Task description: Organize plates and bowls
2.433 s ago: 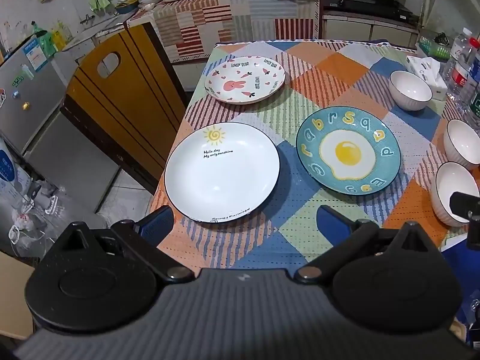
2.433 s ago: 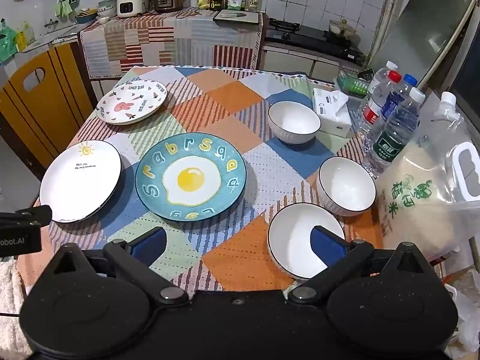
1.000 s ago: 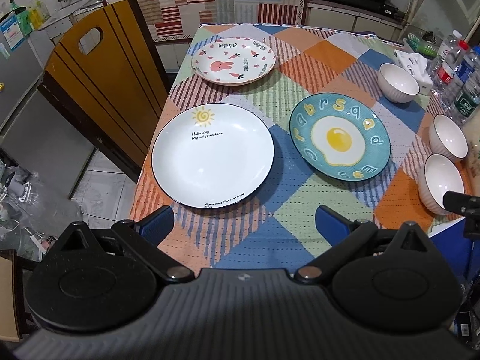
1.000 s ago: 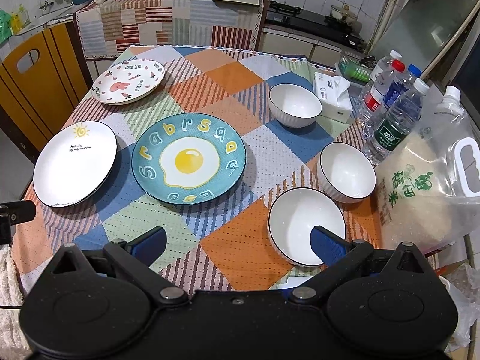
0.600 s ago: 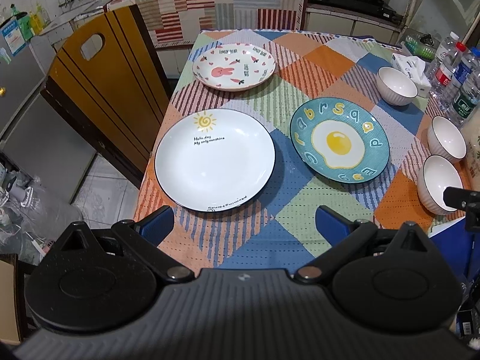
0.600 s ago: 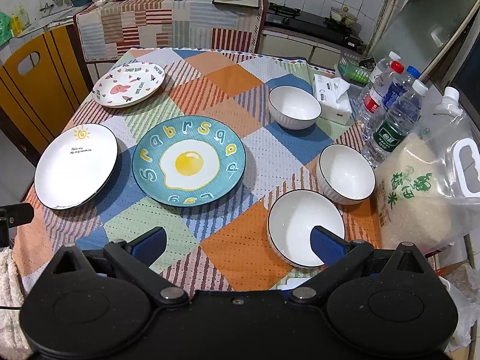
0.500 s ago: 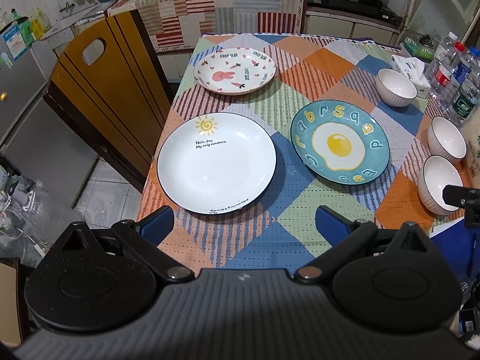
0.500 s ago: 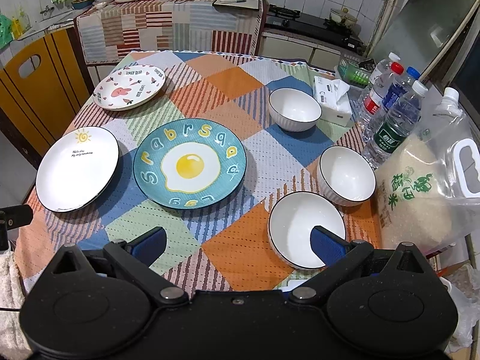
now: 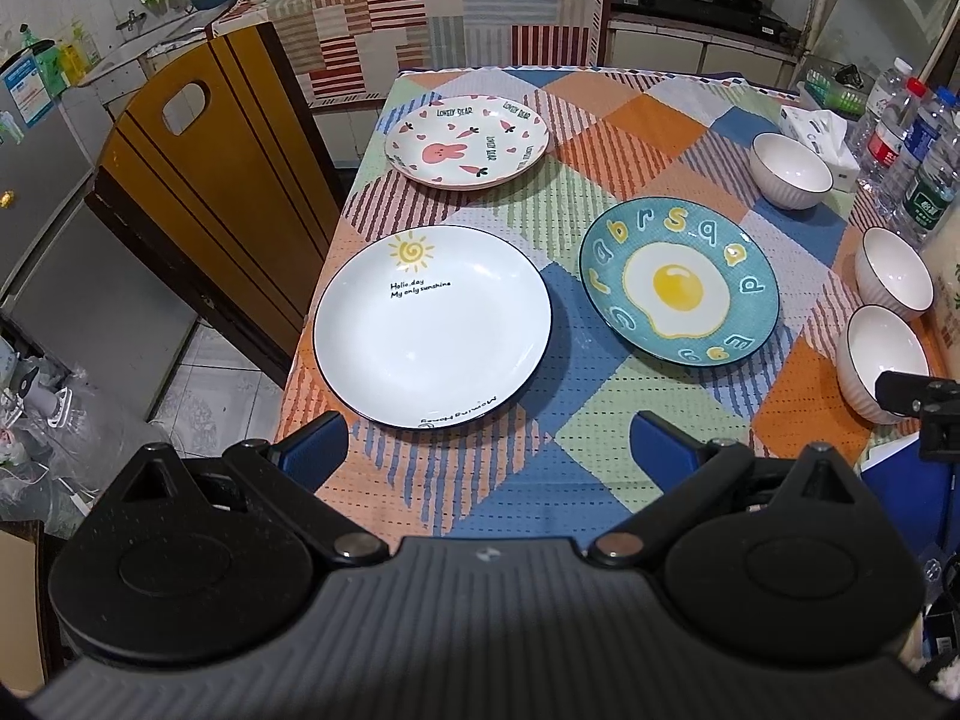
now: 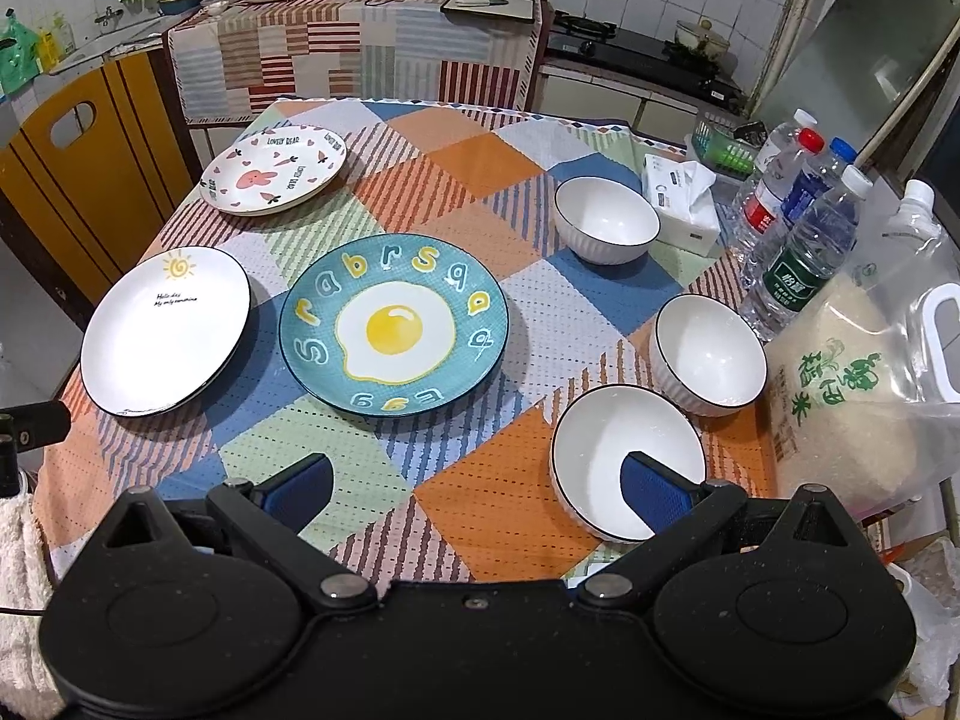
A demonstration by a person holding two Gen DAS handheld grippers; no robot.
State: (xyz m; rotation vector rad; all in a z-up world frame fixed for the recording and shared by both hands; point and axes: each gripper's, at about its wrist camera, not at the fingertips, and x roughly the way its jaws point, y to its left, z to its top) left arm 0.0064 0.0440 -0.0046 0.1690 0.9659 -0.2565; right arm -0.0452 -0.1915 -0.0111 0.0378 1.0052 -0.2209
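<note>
A table covered by a patchwork tablecloth (image 9: pixel 600 114) carries three plates and three bowls, all empty. In the left wrist view the left gripper (image 9: pixel 489 447) hangs above the near table edge, its blue-padded fingers (image 9: pixel 315 441) spread wide with nothing between them. The white sun plate (image 9: pixel 432 324) lies at 12 o'clock from it, just beyond the fingertips. The teal fried-egg plate (image 9: pixel 678 288) sits at 1 o'clock, near the white plate but apart from it. The bunny plate (image 9: pixel 467 141) rests farther off at 12 o'clock, near the table's left edge.

In the right wrist view the right gripper (image 10: pixel 477 489) is likewise spread wide and grips nothing. Its right finger (image 10: pixel 654 492) overlaps the nearest white bowl (image 10: pixel 624 456) in the frame; whether it touches the bowl cannot be told. A second white bowl (image 10: pixel 708 351) stands at 1 o'clock, just beside the nearest one, and a third white bowl (image 10: pixel 606 225) sits farther out at 12 o'clock, next to a tissue pack (image 10: pixel 681 198). All three bowls stand upright.

At 2 o'clock a cluster of water bottles (image 10: pixel 798 228) stands upright at the table's right side. A clear rice bag (image 10: pixel 864 384) with a handle, filled with white rice, sits just beside the bowls. A wooden chair (image 9: pixel 210 174) stands against the table's left side.
</note>
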